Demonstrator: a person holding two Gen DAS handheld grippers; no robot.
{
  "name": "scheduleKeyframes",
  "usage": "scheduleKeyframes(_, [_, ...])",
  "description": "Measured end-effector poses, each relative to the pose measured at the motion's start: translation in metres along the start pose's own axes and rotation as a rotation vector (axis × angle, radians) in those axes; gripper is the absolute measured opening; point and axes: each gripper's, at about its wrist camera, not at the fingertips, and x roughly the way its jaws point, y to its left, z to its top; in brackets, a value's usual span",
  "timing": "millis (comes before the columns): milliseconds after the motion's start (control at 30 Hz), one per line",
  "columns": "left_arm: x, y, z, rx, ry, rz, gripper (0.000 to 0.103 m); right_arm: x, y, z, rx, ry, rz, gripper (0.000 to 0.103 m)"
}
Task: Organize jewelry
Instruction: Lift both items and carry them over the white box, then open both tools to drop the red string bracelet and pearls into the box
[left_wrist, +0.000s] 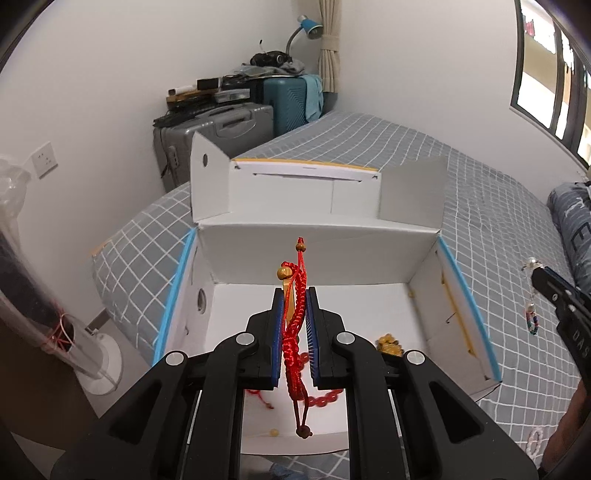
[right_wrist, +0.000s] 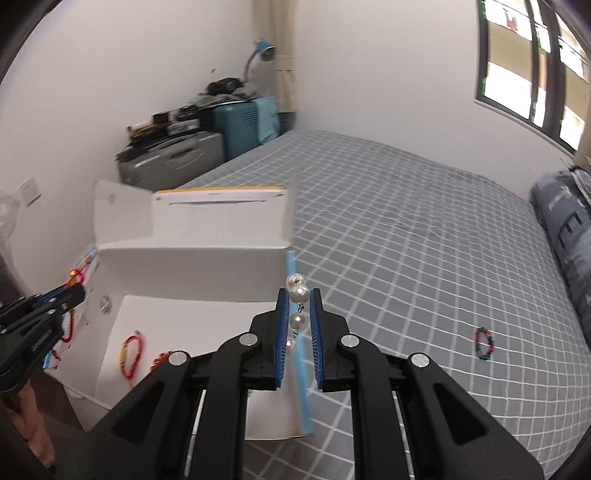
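My left gripper (left_wrist: 294, 295) is shut on a red braided cord bracelet (left_wrist: 294, 332) with wooden beads, held above the open white box (left_wrist: 314, 240). My right gripper (right_wrist: 298, 295) is shut on a pearl bracelet (right_wrist: 298, 293), just right of the box's right wall (right_wrist: 184, 258). Inside the box lie a red bead bracelet (left_wrist: 327, 400), yellow beads (left_wrist: 388, 345) and a red and gold bracelet (right_wrist: 131, 356). The right gripper shows at the right edge of the left wrist view (left_wrist: 533, 271) with pearls hanging from it. The left gripper (right_wrist: 79, 291) shows at the left of the right wrist view.
The box sits on a bed with a grey checked sheet (right_wrist: 406, 221). A multicoloured bead bracelet (right_wrist: 484, 344) lies on the sheet to the right. A white bead bracelet (left_wrist: 534, 441) lies near the bed's near edge. Suitcases (left_wrist: 221, 125) stand by the far wall; a pillow (right_wrist: 569, 229) lies right.
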Motion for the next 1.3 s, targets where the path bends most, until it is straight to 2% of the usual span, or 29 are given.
scheduleKeyframes(200, [0.017,0.007,-0.009,0.002,0.045,0.005,0.011,0.025,0.035,-0.012,-0.046,0.051,0.042,0.011])
scheduleKeyframes(333, [0.032,0.007,-0.018,0.012,0.078,0.024,0.011,0.052,0.043,-0.022,-0.049,0.107,0.077,0.011])
scheduleKeyframes(567, [0.052,0.004,-0.024,0.024,0.124,0.031,0.011,0.088,0.047,-0.035,-0.047,0.189,0.074,0.011])
scheduleKeyframes(933, [0.069,0.001,-0.03,0.045,0.171,0.049,0.011,0.107,0.049,-0.042,-0.061,0.244,0.083,0.011])
scheduleKeyframes(1100, [0.07,0.004,-0.03,0.033,0.183,0.044,0.016,0.112,0.049,-0.044,-0.053,0.266,0.089,0.011])
scheduleKeyframes(1133, [0.07,0.005,-0.03,0.028,0.186,0.043,0.022,0.112,0.05,-0.044,-0.055,0.27,0.092,0.014])
scheduleKeyframes(1200, [0.068,0.006,-0.03,0.02,0.185,0.045,0.033,0.11,0.05,-0.044,-0.053,0.271,0.097,0.036])
scheduleKeyframes(1300, [0.062,0.007,-0.028,0.012,0.166,0.051,0.047,0.102,0.048,-0.042,-0.039,0.25,0.098,0.046])
